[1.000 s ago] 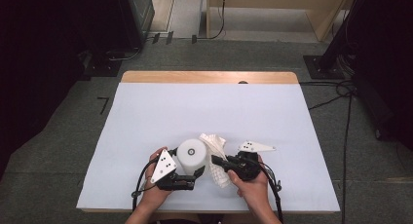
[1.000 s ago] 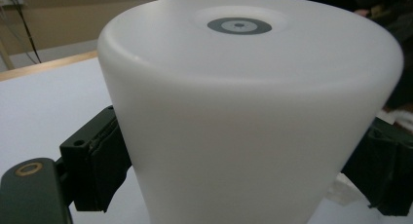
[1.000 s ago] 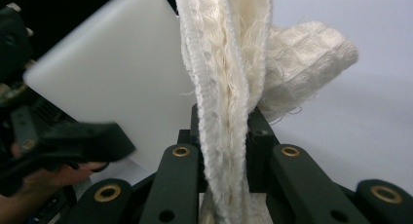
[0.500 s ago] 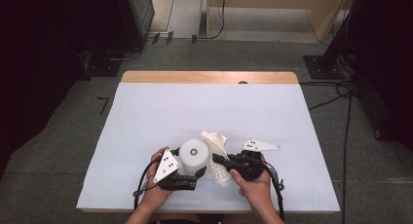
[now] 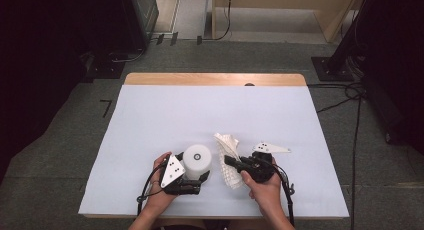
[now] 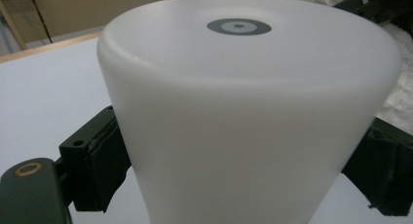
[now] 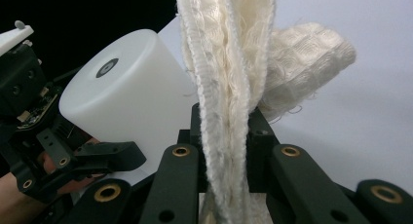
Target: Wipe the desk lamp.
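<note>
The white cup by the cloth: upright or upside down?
Upside down: the white cup shows a closed flat base on top, held in the left claw.

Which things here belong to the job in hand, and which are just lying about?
In the job:
- white cup, upside down, clamped by the left gripper
- cream cloth, pinched in the right gripper

Lying about:
- cables on the floor
- stand base

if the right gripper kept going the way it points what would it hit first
Most likely the white cup. The right gripper, shut on the cloth, points left toward it, and the left gripper holds it; depth is hard to judge.
</note>
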`<state>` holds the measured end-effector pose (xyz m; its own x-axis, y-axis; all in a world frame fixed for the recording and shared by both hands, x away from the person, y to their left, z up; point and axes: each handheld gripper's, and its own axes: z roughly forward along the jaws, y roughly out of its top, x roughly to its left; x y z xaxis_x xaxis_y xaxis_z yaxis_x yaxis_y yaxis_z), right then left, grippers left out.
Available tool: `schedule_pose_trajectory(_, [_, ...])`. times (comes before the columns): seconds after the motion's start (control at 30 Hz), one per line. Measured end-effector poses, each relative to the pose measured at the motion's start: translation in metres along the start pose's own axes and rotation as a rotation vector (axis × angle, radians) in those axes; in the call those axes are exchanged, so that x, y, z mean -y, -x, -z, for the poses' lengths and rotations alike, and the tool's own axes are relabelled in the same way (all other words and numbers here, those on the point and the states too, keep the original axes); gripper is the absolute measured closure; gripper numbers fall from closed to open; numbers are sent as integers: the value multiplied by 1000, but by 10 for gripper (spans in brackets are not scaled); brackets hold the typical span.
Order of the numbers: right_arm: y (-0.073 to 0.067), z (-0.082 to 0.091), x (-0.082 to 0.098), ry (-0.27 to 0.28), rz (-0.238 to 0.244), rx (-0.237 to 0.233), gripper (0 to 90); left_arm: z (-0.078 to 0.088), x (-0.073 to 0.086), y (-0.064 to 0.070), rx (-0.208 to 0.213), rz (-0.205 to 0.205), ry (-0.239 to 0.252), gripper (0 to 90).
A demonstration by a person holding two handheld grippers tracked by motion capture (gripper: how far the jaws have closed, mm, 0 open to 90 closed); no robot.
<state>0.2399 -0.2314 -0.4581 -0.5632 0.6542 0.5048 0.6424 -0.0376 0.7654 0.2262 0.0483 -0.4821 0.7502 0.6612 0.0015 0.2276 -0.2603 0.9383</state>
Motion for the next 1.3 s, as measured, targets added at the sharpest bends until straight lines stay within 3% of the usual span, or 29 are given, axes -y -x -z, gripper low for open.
schedule_pose_trajectory(0.03, [0, 0, 0, -1, -3, 0, 792, 1, 1, 0, -8, 7, 2, 85])
schedule_pose_trajectory(0.13, [1, 1, 0, 5, 0, 7, 792, 3, 1, 7, -37, 82, 21, 44])
schedule_pose_trajectory(0.17, [1, 2, 0, 4, 0, 9, 792, 2, 0, 10, -55, 81, 20, 14])
schedule_pose_trajectory(0.23, [2, 2, -1, 6, 0, 10, 792, -1, -2, 18, -126, 73, 2, 12])
schedule_pose_trajectory(0.27, [2, 2, -1, 6, 0, 10, 792, -4, -5, 24, -179, 81, -19, 12])
schedule_pose_trajectory(0.33, [2, 1, -1, 6, -1, 10, 792, -8, -7, 30, -243, 92, -27, 17])
schedule_pose_trajectory(0.4, [1, 1, 0, 5, -4, 9, 792, -9, -8, 32, -276, 90, -31, 75])
schedule_pose_trajectory(0.47, [0, 0, 0, -1, 1, 6, 792, -8, -8, 31, -264, 87, -28, 85])
schedule_pose_trajectory(0.57, [-1, -1, 0, 0, 1, 0, 792, -6, -8, 23, -202, 73, -36, 86])
schedule_pose_trajectory(0.67, [-4, -2, 0, -5, 4, -8, 792, 2, -11, 8, -102, 101, 4, 87])
schedule_pose_trajectory(0.73, [-5, -3, 1, -13, 6, -13, 793, 7, -14, 4, -51, 92, 38, 87])
schedule_pose_trajectory(0.87, [-9, -8, 2, -32, 18, -19, 793, 18, -20, -3, 91, 65, 106, 87])
schedule_pose_trajectory(0.93, [-11, -9, 2, -35, 27, -28, 793, 18, -20, -3, 108, 59, 110, 87])
schedule_pose_trajectory(1.07, [-21, -7, -1, -31, 45, -49, 793, 12, -17, 2, 108, 14, 65, 87])
schedule_pose_trajectory(1.3, [-38, 13, -15, 36, 82, -78, 793, 7, -16, 8, 114, -16, 38, 87])
